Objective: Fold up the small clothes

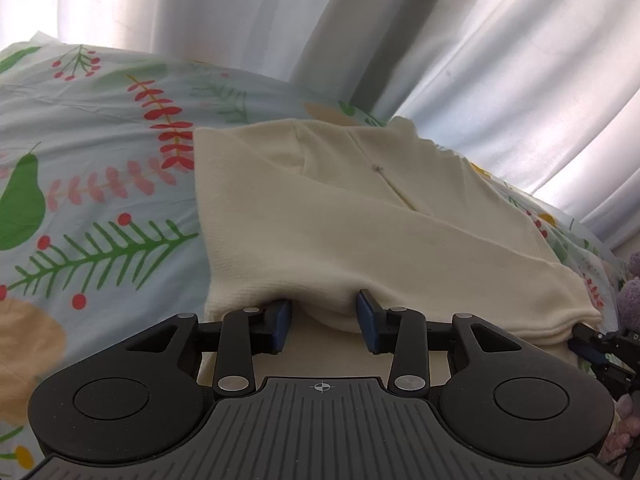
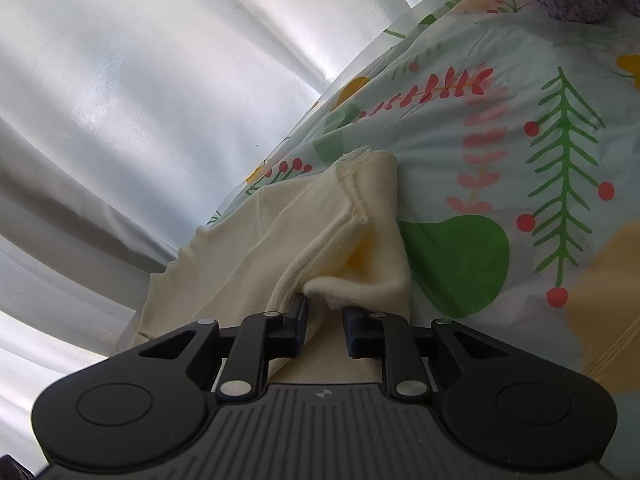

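On the leaf-print bedspread (image 1: 100,128) lies a folded cream garment (image 1: 360,216). The left gripper (image 1: 325,322) stands partly open, near hem bulging between its fingers. The right gripper (image 2: 325,326), narrower, has a fold between its pads.

The right tongs (image 2: 325,322) straddle a bunched fold of the cream garment (image 2: 320,216) on the floral bedsheet (image 2: 520,140).

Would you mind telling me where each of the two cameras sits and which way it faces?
Left wrist: on the left gripper, looking down its fingers at the cream garment on the patterned bedsheet; the right gripper shows at the edge.
Right wrist: on the right gripper, facing the garment's folded corner; no hand visible.
Shared: garment, bedsheet, white curtain.
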Available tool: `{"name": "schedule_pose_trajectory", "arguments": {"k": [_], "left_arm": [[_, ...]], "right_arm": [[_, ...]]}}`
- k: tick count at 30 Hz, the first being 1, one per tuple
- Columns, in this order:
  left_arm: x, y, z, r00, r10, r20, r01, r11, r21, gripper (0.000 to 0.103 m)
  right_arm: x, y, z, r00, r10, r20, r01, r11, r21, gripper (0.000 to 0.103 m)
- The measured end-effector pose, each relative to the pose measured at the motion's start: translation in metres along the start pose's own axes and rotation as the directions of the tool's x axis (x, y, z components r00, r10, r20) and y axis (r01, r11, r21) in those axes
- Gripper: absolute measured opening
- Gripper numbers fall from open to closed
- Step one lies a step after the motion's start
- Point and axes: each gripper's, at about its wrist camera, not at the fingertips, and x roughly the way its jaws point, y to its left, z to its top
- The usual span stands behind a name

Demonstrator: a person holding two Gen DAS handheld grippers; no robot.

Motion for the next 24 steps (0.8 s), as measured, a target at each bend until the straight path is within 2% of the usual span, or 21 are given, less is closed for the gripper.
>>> {"name": "schedule_pose_trajectory", "arguments": {"k": [3,5,8,10,12,14,15,17,18,21,24], "left_arm": [[-0.010,-0.001,0.001,0.998,-0.005,-0.055,0.006,1.000,0.010,0.040],[-0.025,-0.009,0.001,0.996,-0.054,-0.070,0.056,0.998,0.028,0.041],[-0.043,-0.032,0.004,0.988,-0.155,-0.019,0.156,0.983,0.095,0.057],[-0.041,-0.047,0.008,0.986,-0.166,0.019,0.161,0.975,0.151,0.063],[-0.025,-0.057,0.010,0.994,-0.101,0.041,0.092,0.978,0.187,0.062],[-0.003,-0.061,0.010,1.000,0.009,0.012,-0.012,0.980,0.196,0.058],[0.007,-0.061,0.010,0.999,0.035,-0.007,-0.033,0.980,0.195,0.057],[0.018,-0.057,0.008,0.999,0.046,-0.027,-0.040,0.983,0.179,0.056],[0.020,-0.056,0.006,0.999,0.049,-0.018,-0.045,0.982,0.185,0.057],[0.024,-0.063,0.000,0.995,0.095,0.016,-0.096,0.961,0.261,0.057],[0.027,-0.070,-0.005,0.990,0.131,0.057,-0.142,0.935,0.324,0.057]], "right_arm": [[-0.015,0.007,-0.005,1.000,0.000,-0.024,-0.002,0.997,-0.072,0.021],[-0.027,0.015,-0.007,0.999,0.024,-0.037,-0.030,0.988,-0.151,0.023],[-0.036,0.038,-0.010,0.999,0.035,-0.024,-0.041,0.952,-0.303,0.023],[-0.034,0.060,-0.015,0.999,0.023,0.025,-0.010,0.906,-0.423,0.023],[-0.025,0.078,-0.019,0.998,0.013,0.061,0.019,0.866,-0.500,0.023],[-0.010,0.086,-0.023,0.997,0.002,0.074,0.040,0.834,-0.551,0.023],[0.001,0.089,-0.025,0.997,-0.033,0.067,0.066,0.811,-0.581,0.023],[0.020,0.086,-0.032,0.991,-0.118,0.060,0.129,0.763,-0.634,0.020],[0.026,0.081,-0.037,0.988,-0.131,0.082,0.153,0.736,-0.660,0.019],[0.026,0.077,-0.047,0.984,-0.108,0.140,0.176,0.663,-0.728,0.019],[0.033,0.081,-0.048,0.978,-0.122,0.171,0.210,0.630,-0.748,0.019]]}}
